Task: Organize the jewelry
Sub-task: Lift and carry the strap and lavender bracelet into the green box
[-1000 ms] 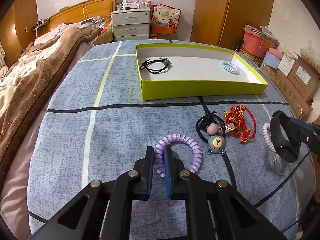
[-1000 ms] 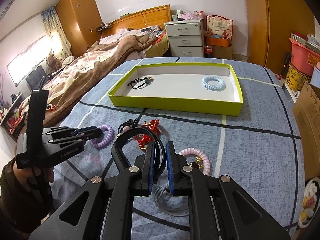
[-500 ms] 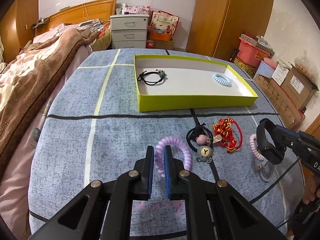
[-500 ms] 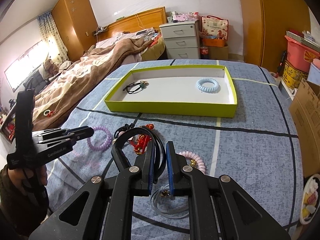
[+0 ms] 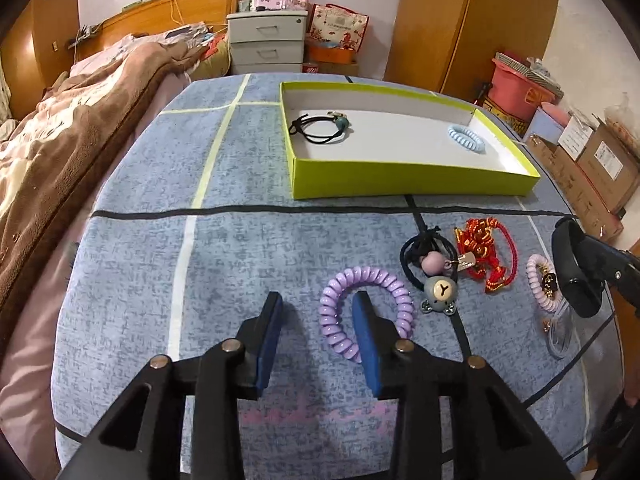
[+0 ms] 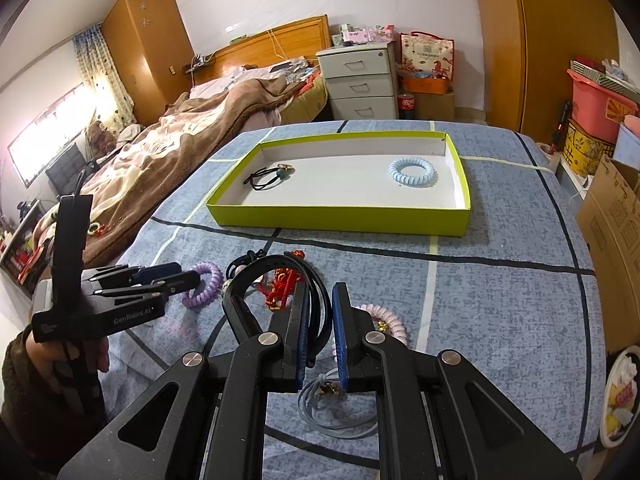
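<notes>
Left wrist view shows the left gripper [image 5: 318,326] with its jaws just opened and nothing pressed between the pads; its right pad sits inside the purple coil hair tie [image 5: 366,306], which lies on the blue bedspread [image 5: 240,260]. The right gripper [image 6: 319,332] is clamped on a black band [image 6: 260,276], lifted off the cloth. The green tray [image 5: 400,186] lies at twelve o'clock and already holds a black elastic [image 5: 320,128] and a blue coil [image 5: 466,138]. Judging by this, the step in hand is picking up the purple coil. Next the left jaws need to straddle its near strand, close, lift, then carry it toward the tray.
</notes>
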`<state>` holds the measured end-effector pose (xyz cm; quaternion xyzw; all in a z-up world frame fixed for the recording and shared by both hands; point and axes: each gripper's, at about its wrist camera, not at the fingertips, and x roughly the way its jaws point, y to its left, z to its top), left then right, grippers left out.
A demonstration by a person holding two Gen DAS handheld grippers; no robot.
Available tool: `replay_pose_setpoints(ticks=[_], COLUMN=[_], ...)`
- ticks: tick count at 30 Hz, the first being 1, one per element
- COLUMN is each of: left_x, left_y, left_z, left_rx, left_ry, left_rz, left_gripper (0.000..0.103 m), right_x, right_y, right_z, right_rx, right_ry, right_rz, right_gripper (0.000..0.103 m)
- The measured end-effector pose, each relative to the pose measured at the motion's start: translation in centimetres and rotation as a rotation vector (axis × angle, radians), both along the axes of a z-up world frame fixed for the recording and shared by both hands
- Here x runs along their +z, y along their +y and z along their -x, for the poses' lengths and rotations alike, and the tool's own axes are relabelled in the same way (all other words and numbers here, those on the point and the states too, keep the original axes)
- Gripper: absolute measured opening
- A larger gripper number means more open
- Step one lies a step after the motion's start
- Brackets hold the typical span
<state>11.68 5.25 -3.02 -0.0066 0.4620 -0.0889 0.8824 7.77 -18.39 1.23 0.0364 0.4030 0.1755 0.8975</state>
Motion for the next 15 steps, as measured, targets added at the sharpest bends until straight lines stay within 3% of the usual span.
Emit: replay_pose_setpoints(ticks=[7, 9, 12, 15], left_x=[-0.2, -0.1, 0.0, 0.1], left_y=[-1.3, -1.3, -1.6, -1.6], left_z=[-0.1, -0.2, 0.1, 0.1], left_rx=[-0.030, -0.039, -0.068, -0.074], left_ry=[-0.025, -0.024, -0.026, -0.022], left_rz=[-0.099, -0.094, -0.084, -0.071], left_gripper=[0.039, 0.034, 0.014, 0.011], right_x=[-0.1, -0.1, -0.2, -0.3], right_y=[0.3, 0.4, 0.5, 0.5], right_z=[-0.1, -0.1, -0.2, -0.3], right_rx=[0.004, 0.002, 0.002, 0.000], right_ry=[0.002, 0.003, 0.008, 0.010], right_rz=[-0.002, -0.003, -0.001, 0.000], right_gripper=[0.012, 0.012, 0.012, 0.012])
